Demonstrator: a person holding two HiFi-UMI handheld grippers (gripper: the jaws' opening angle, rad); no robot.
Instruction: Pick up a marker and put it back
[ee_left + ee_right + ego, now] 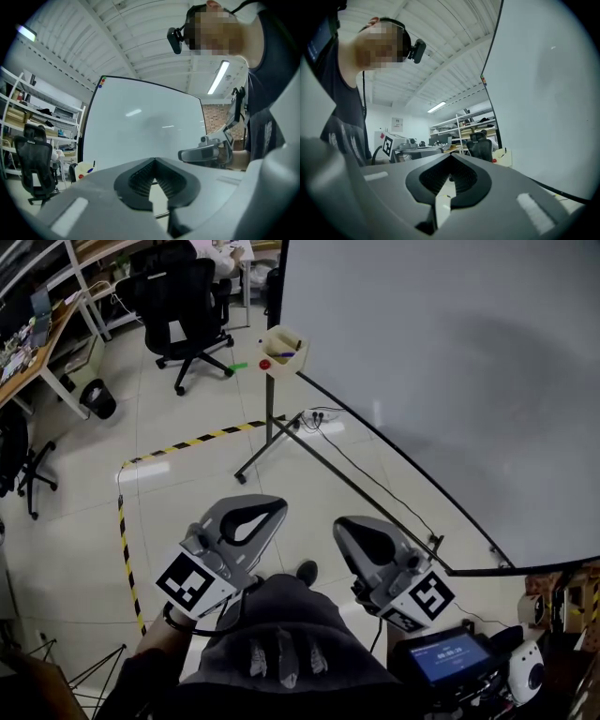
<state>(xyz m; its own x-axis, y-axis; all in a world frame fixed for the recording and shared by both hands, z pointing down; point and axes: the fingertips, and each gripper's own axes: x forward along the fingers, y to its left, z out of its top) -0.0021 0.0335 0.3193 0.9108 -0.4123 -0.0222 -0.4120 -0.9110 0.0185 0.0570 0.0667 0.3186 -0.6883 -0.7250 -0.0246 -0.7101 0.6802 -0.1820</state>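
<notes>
Left gripper (265,509): hangs low in front of the whiteboard (450,381), well clear of it, with jaws pressed fully together, tips meeting, nothing gripped. Right gripper (349,527): sits just beside the left and nearer the whiteboard's bottom edge, likewise closed tip to tip and empty. Aimed, the pair, toward the whiteboard's far lower corner.

Marker (284,353), purple-blue: lies in a beige box (284,372) fixed at that far lower corner of the whiteboard, well apart from both grippers. Beside it in the box, something small and red (265,364), too small to tell what. On the floor (187,484) just past that corner, away from the whiteboard, a short green thing (237,366).

Whiteboard face: blank. Below the far corner, a dark metal stand (270,442) with legs spread on the tiles. Under the whiteboard's bottom edge, trailing cables (323,418). Beyond the far corner, a black office chair (183,306). Out from the stand, yellow-and-black tape (124,531), stuck to the floor and turning back along the side away from the whiteboard.
</notes>
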